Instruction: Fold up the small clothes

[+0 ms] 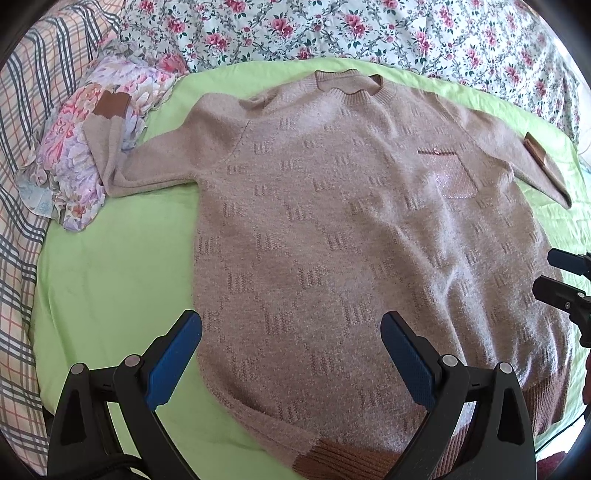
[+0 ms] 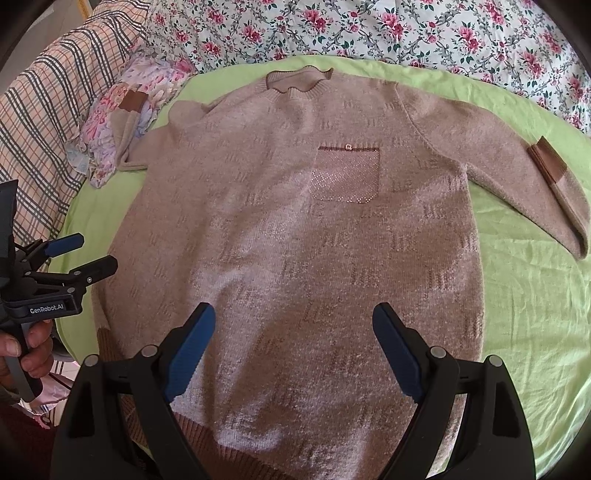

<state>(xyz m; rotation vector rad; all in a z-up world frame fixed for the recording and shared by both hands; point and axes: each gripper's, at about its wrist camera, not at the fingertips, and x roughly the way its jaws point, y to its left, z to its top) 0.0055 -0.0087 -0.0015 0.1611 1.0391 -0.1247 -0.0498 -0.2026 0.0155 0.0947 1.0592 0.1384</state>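
A beige knit sweater (image 1: 332, 229) with a woven pattern, a chest pocket (image 1: 452, 173) and brown ribbed hem lies flat, front up, on a green sheet (image 1: 110, 277); it also shows in the right wrist view (image 2: 288, 240). Its left sleeve (image 1: 107, 147) runs up onto a floral cloth bundle. Its right sleeve (image 2: 535, 177) lies spread on the sheet. My left gripper (image 1: 291, 354) is open and empty above the lower left of the sweater. My right gripper (image 2: 293, 347) is open and empty above the lower middle.
A floral cloth bundle (image 1: 74, 155) sits at the left under the sleeve cuff. A plaid blanket (image 1: 22, 110) lies further left. A floral quilt (image 1: 332, 33) covers the back. In the right wrist view a hand holds the left gripper (image 2: 74, 258) at the left edge.
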